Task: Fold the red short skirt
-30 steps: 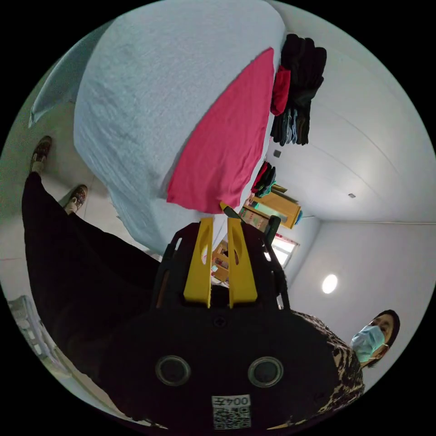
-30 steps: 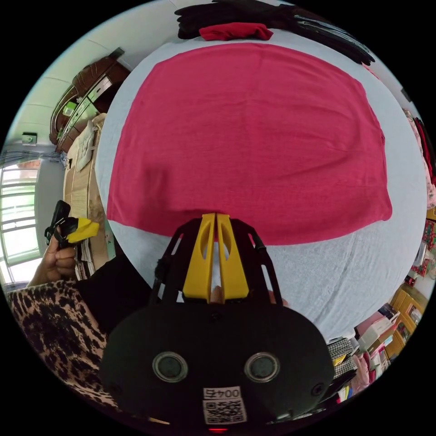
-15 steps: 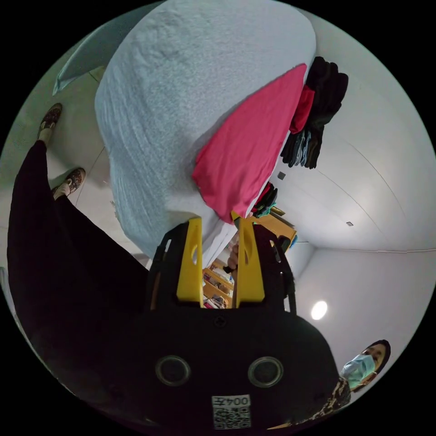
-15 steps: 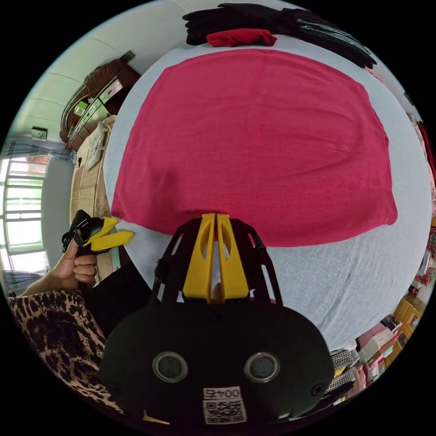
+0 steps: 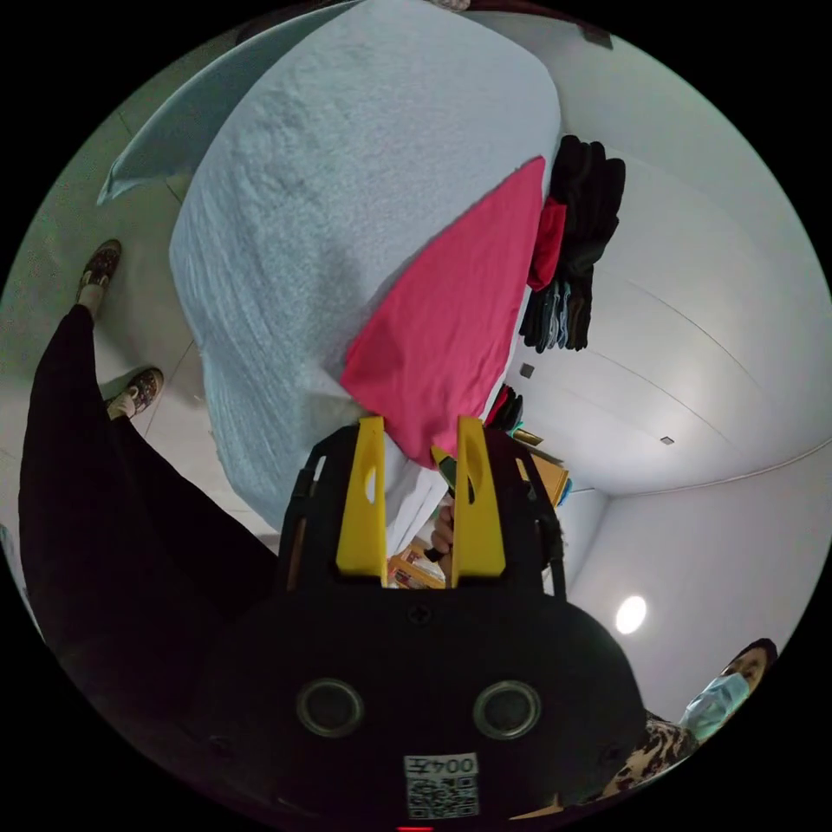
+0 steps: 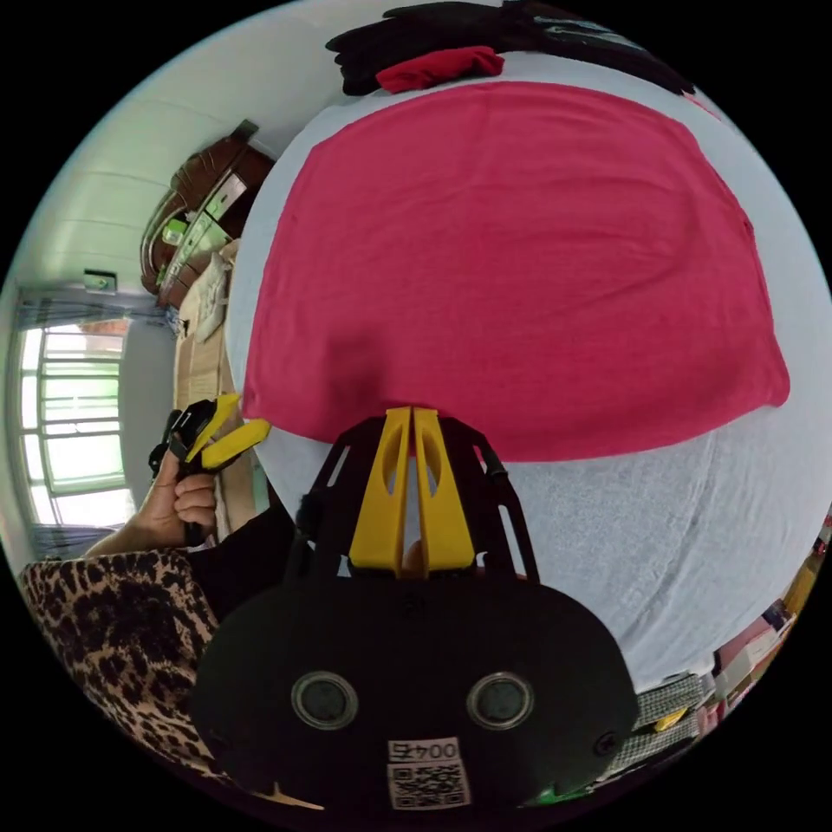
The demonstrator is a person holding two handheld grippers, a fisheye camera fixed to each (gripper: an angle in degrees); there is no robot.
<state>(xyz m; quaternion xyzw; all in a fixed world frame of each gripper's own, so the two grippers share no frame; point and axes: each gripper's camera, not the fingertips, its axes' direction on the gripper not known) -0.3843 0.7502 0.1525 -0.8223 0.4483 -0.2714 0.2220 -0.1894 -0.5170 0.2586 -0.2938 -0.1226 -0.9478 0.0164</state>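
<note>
The red short skirt [image 6: 511, 260], a plain flat sheet of bright red knit cloth, lies spread open in a single layer on a pale grey-blue fabric-covered table [image 6: 659, 529], with one long edge running across just in front of the right gripper. No fold shows in it anywhere, so by these pictures the folding has not begun and every fold is left to do. The right gripper [image 6: 412, 414], yellow-jawed on a black body, hangs over the bare cover right at that near edge, its jaws pressed together and holding nothing. The left gripper [image 5: 420, 429], of the same make, sits off the skirt's near left corner [image 5: 364, 386] with its jaws spread apart and empty; it reads as lined up to take that corner, though the fisheye angle makes it hard to tell whether a jaw tip touches the cloth. In the right gripper view the same left gripper [image 6: 227, 431] appears in the person's hand [image 6: 180, 507] beside the table edge. At the far edge of the table rests a heap of black garments [image 6: 485, 30] with a small crumpled red garment [image 6: 440, 66] against it. Each gripper body carries a small white sticker with a square code and a short number, left unread here; no brand or other writing can be made out.
</note>
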